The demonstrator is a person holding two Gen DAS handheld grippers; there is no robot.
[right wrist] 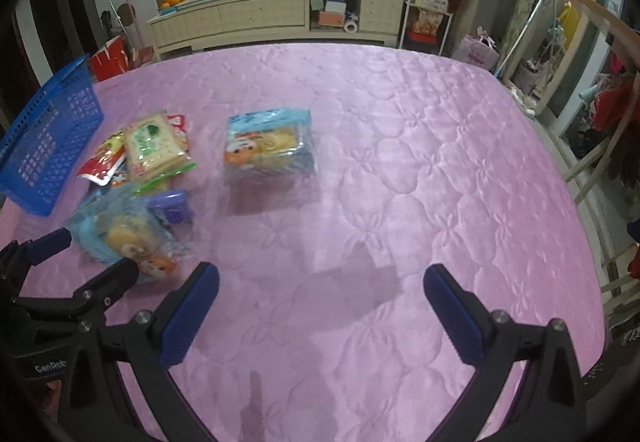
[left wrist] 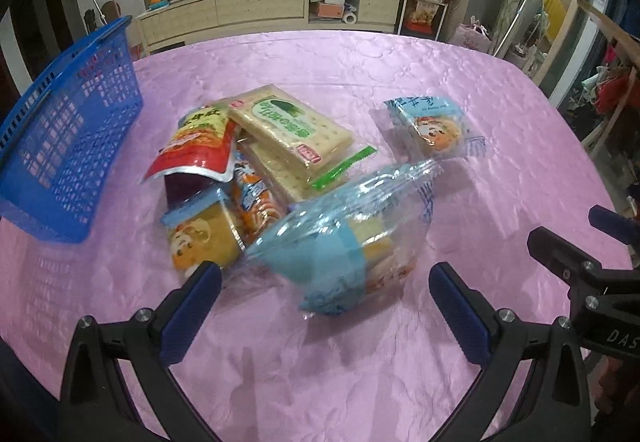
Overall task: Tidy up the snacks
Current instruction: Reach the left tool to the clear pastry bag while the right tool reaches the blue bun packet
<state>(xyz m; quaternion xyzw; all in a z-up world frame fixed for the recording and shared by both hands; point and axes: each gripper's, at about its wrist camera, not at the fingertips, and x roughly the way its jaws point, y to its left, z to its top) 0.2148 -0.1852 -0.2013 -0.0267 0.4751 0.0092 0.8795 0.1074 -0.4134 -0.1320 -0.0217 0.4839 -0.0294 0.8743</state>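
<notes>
At the far left a blue basket (left wrist: 68, 146) stands on the pink quilted cloth of the bench (left wrist: 360, 54), its mesh wall tilted outward and its long side running away from the camera. Just right of it lies a heap of snacks. A red pouch (left wrist: 196, 146) points its silver end toward the basket. Overlapping the pouch's right edge, a green-labelled cracker pack (left wrist: 292, 126) lies flat with its long axis running from upper left to lower right. Below them an orange cartoon cake pack (left wrist: 200, 238) lies near the left tool's left finger.

The left tool (left wrist: 324, 282) hovers low over the near edge of the heap, jaws spread wide, with a crumpled clear and light-blue wrapped cake (left wrist: 340, 242) lying between the fingertips (left wrist: 204, 282); whether either pad touches the wrapper cannot be told. Its long axis runs from lower left to upper right.

Further right, well apart from the heap, a single blue cake packet (left wrist: 432, 126) lies flat on the cloth.

The right wrist view shows what the left does not: a small purple item (right wrist: 172, 208) beside the crumpled cake (right wrist: 120, 238), and the broad bare cloth (right wrist: 400, 162) to the right. There the right tool (right wrist: 320, 282) is held level above the cloth, jaws wide and holding nothing, pointing toward the far edge of the bench. The left tool's black frame (right wrist: 80, 294) enters from that view's lower left, angled toward the heap.
</notes>
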